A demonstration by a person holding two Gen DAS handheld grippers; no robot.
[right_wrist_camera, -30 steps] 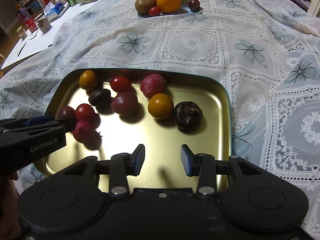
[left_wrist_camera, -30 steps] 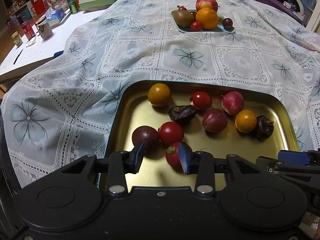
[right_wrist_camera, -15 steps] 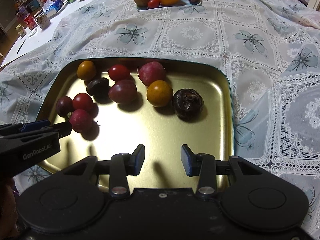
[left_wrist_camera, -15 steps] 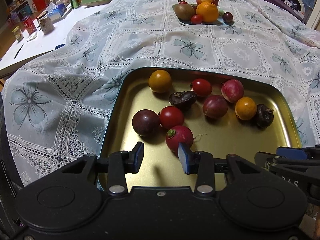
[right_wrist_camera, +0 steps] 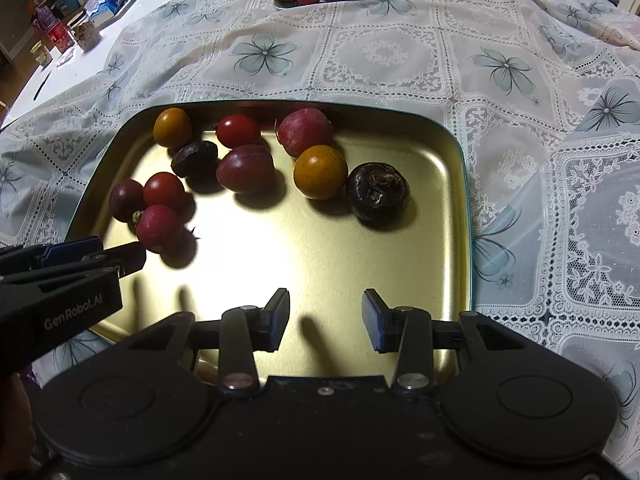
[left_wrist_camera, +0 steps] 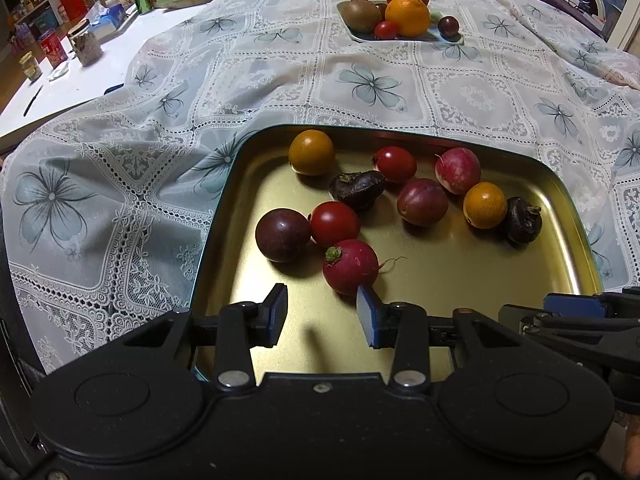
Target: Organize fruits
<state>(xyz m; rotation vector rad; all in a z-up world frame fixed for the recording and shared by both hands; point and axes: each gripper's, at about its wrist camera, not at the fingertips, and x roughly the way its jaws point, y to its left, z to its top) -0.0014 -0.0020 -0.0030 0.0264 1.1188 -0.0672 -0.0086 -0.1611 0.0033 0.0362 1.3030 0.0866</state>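
Red radish (left_wrist_camera: 350,266) sits near the tray's (left_wrist_camera: 460,304) left edge, touching a tomato (left_wrist_camera: 334,224) and just off a dark plum (left_wrist_camera: 283,234). My left claw (left_wrist_camera: 322,314) hangs spread and empty right before it, the right pad half over it, I'd say lined up for a pick. My right claw (right_wrist_camera: 326,318) waits wide open above bare gold metal at the near edge.

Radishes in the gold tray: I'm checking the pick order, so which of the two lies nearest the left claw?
The radish with the green stub and thin root tail, just ahead of the left claw. The other radish sits at the tray's far side.
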